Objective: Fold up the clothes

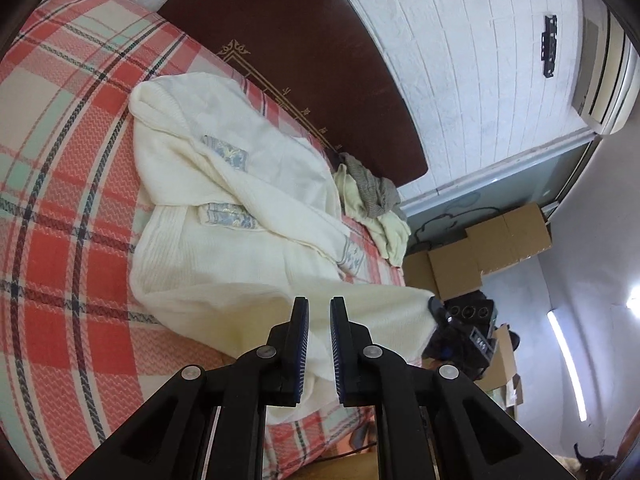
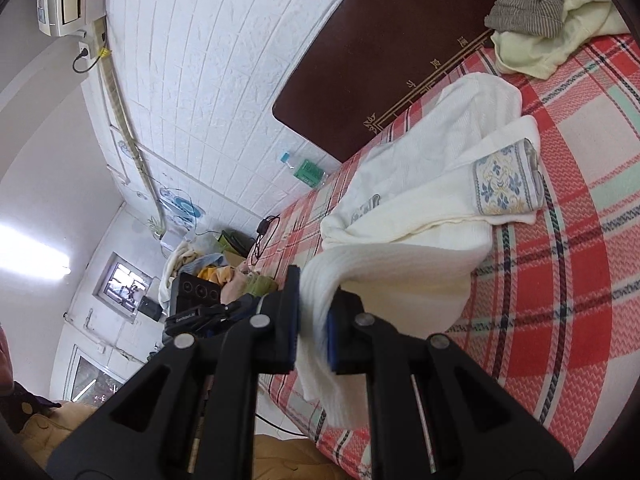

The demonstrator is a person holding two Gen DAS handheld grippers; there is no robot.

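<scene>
A cream knitted sweater (image 1: 224, 216) with blue patterned cuffs lies partly folded on a red plaid bed (image 1: 60, 220). My left gripper (image 1: 319, 308) is shut on the sweater's hem, with cloth between its pads. My right gripper (image 2: 316, 300) is shut on the hem of the same sweater (image 2: 404, 208) and lifts it off the bed (image 2: 560, 280). One patterned cuff (image 2: 504, 188) lies across the body.
A pile of grey and pale yellow clothes (image 1: 372, 196) sits by the dark wooden headboard (image 1: 304, 52), and also shows in the right wrist view (image 2: 544, 8). Cardboard boxes (image 1: 480, 248) stand beyond the bed's edge. Clutter (image 2: 208, 272) lies past the other side.
</scene>
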